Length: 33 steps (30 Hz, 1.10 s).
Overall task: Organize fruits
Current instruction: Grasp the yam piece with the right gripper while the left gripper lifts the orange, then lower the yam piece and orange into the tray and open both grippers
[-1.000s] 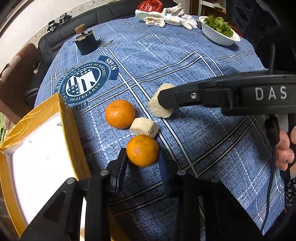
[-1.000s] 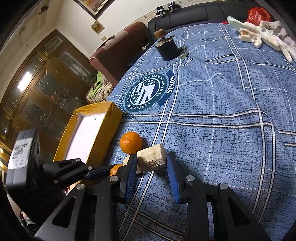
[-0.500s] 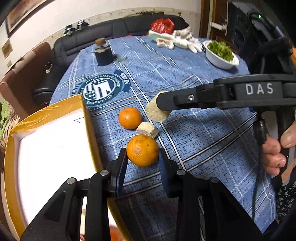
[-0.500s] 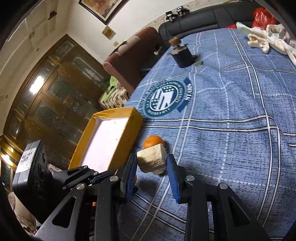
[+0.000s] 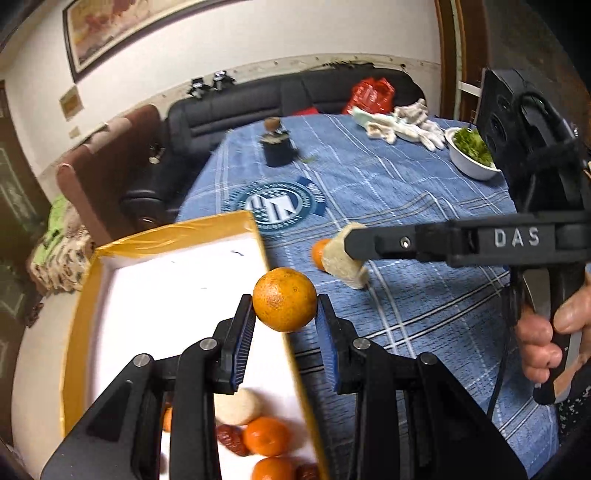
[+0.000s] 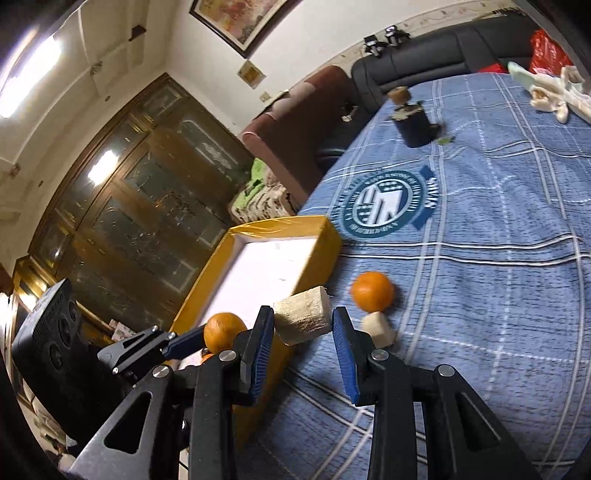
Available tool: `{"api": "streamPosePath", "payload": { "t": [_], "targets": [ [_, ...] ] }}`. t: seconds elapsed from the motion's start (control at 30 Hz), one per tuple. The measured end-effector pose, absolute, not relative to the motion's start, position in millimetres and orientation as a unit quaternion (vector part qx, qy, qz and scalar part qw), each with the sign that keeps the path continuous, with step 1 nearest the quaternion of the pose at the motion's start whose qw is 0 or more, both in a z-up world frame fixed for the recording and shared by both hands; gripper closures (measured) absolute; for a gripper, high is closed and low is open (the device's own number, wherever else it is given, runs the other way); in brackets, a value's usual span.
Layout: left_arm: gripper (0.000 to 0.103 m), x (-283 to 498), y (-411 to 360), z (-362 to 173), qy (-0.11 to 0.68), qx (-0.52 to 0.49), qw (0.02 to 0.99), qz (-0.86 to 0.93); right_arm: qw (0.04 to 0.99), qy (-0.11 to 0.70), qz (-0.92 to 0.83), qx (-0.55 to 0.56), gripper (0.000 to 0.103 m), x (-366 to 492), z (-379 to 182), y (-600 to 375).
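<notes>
Two grippers point(image 5: 284, 321) point(image 6: 303, 332) clamping orange point(image 5: 284, 299) and pale chunk point(image 6: 303, 317).

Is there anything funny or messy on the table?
A bit. One orange and a small pale chunk lie loose on the blue tablecloth, outside the yellow box where other fruit sits. White gloves are heaped at the far edge. Nothing looks spilled or broken.

Cloth on the bench point(image 5: 406, 206): blue with white lines and a round badge point(image 5: 279, 201).
Bowl point(image 5: 471, 153): white, full of green leaves, at the far right edge.
Gloves point(image 5: 402, 125): pale, in a heap at the far end.
Red bag point(image 5: 371, 96): on the black sofa point(image 5: 258, 107).
Picture point(image 6: 236, 18): up on the wall.
</notes>
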<state>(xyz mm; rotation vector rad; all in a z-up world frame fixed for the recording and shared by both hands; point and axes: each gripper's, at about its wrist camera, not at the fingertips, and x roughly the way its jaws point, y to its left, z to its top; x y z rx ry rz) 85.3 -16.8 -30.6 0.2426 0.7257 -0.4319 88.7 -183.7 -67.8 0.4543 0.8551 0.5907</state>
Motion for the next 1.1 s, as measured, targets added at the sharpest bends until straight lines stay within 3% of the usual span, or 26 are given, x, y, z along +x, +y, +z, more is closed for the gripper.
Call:
{"api": "streamPosePath", "payload": {
  "t": [0.43,1.1],
  "targets": [
    [0.072,73.3,22.3,-31.6,0.327,0.131,0.926,-0.134,0.833,0.396,0.337,0.190,0.071,69.4,-78.3,-127.3],
    [0.072,76.5,50.1,-61.6,0.356,0.129,0.921,-0.086,0.826,0.405,0.371,0.124,0.070,51.8,-94.2,-85.5]
  ]
}}
